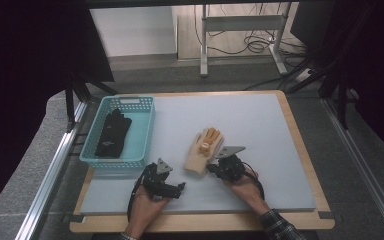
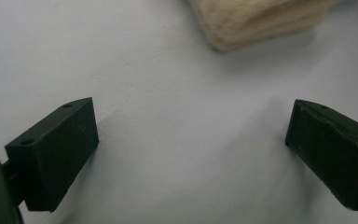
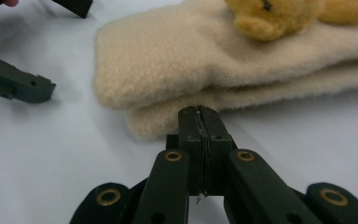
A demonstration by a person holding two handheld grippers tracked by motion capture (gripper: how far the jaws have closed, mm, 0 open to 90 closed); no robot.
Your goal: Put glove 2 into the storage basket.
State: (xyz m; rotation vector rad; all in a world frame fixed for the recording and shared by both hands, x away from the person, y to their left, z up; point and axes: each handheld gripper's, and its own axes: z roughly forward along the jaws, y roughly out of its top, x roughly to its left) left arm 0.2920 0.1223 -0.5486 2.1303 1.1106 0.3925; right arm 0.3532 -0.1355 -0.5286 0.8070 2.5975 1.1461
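**Ana:** Two gloves were on that table, and they sat in very different spots. The black glove (image 1: 112, 134) lay inside the blue basket (image 1: 145, 135) at the far left, while the beige glove (image 1: 203, 150) with its orange bear patch (image 1: 207, 142) lay flat on the white mat (image 1: 260, 135), near the middle, between the two hands.

**Ben:** And the right gripper (image 3: 199, 112) was right up against it. Its jaws were pressed together with nothing between them, the tips at the cuff edge of the beige glove.

**Ana:** I'd judge that was deliberate: closed jaws make a thin wedge, handy for nudging under a soft cuff or pushing it into line.

**Ben:** Whether they actually touched the fabric, I couldn't tell from the right gripper view; very close, certainly.

**Ana:** The left gripper (image 2: 191, 135) sat just left of the glove, jaws standing wide apart over bare mat, the cuff lying beyond them.

**Ben:** Spread like that, I'd guess it was ready to take the cuff once it lifted.

**Ana:** With the basket so near on the left, that glove looked bound for it.
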